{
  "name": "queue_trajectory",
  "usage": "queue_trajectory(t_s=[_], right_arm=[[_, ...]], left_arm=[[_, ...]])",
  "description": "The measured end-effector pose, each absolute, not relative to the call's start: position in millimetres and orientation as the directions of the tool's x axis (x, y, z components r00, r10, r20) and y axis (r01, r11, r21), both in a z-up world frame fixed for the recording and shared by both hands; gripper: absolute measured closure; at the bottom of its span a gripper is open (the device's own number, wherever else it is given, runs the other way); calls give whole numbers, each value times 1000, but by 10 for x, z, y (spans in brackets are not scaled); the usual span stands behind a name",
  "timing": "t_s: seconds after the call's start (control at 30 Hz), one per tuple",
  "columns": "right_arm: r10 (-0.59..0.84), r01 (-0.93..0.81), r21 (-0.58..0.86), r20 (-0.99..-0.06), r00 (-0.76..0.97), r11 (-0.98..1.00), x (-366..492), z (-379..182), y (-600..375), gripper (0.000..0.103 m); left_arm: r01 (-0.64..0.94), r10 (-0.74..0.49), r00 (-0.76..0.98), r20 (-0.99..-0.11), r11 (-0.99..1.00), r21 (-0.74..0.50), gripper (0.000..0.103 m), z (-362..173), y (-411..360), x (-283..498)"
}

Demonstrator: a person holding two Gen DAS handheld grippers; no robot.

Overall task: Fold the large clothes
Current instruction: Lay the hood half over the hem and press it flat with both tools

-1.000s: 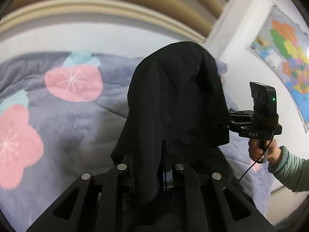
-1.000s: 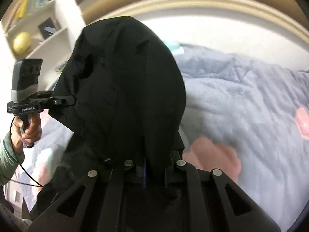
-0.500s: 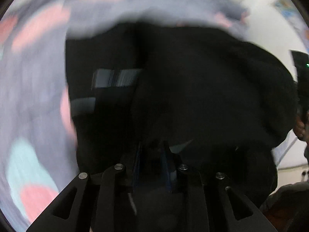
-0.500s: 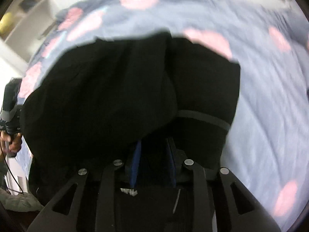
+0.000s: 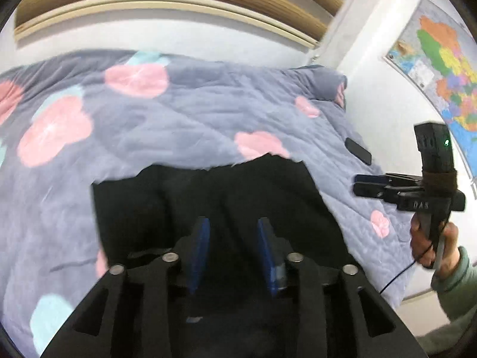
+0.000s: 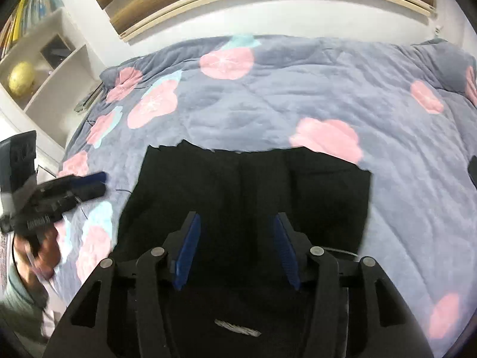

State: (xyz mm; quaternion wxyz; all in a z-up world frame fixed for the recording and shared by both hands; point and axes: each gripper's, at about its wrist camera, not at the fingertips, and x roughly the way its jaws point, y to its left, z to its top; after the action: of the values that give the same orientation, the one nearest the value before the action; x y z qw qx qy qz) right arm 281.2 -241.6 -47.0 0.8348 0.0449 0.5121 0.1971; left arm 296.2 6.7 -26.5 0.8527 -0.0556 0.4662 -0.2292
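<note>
Left wrist view: left gripper (image 5: 232, 223) jaws parted and opening, nothing pinched, blue pads hovering over the folded black fabric garment (image 5: 208, 197). Garment lies flat on the near part of the grey quilted bedspread with pink flowers (image 5: 184, 113). Right gripper (image 5: 362, 185) at right, over the bedspread just beside the garment's edge. Right wrist view: right gripper's jaws also opening, wider gap, empty. Flat black rectangular device (image 5: 357, 150) lies on the bedspread at far right.
</note>
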Motion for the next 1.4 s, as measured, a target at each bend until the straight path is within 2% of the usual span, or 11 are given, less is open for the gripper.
queue_trajectory(t_s=[0.17,0.33,0.5,0.6,0.7,0.9,0.97,1.07,1.17,1.27,1.4], right_arm=[[368,-284,292,-890,270,913,2870,-1084,-1851,48],[261,-286,221,-959,112,932,2497,-1978,-1752,48],[221,-281,174,-964,147,944,2377,-2343,-1701,48],[197,-278,149,-968,154,949,2370,-2336,-1646,48],[235,-284,190,-963,133,940,2342,-2146,-1730,48],[339,-212,287,-900,274,934,2274,-1319,-2310,44],[340,-186,295,-890,305,937,2351,-1224,-2411,44],[311,-171,270,-899,307,948,2536,-1341,-2334,44],[241,-161,204,-933,267,966,2785,-1696,-2120,44],[190,-160,160,-963,192,974,2930,-2201,-2008,45],[183,-162,150,-960,212,975,2934,-2341,-1962,45]], left_arm=[[336,-456,303,-837,873,-353,63,-840,-166,3129],[244,-462,139,-876,873,-421,63,-1592,-115,2742],[150,-497,116,-860,864,-480,63,-2115,-46,2551],[121,-511,114,-852,859,-498,63,-2190,-26,2601],[135,-512,98,-853,857,-498,63,-2113,-36,2612],[268,-543,176,-821,829,-491,62,-1396,-26,2556],[299,-576,212,-789,807,-509,54,-1182,-29,2566],[295,-572,234,-786,812,-503,47,-1202,-62,2658],[225,-483,208,-851,870,-438,48,-1562,-48,2790],[142,-460,151,-875,886,-441,53,-1962,-24,2888],[103,-477,160,-864,879,-466,53,-2085,41,2916]])
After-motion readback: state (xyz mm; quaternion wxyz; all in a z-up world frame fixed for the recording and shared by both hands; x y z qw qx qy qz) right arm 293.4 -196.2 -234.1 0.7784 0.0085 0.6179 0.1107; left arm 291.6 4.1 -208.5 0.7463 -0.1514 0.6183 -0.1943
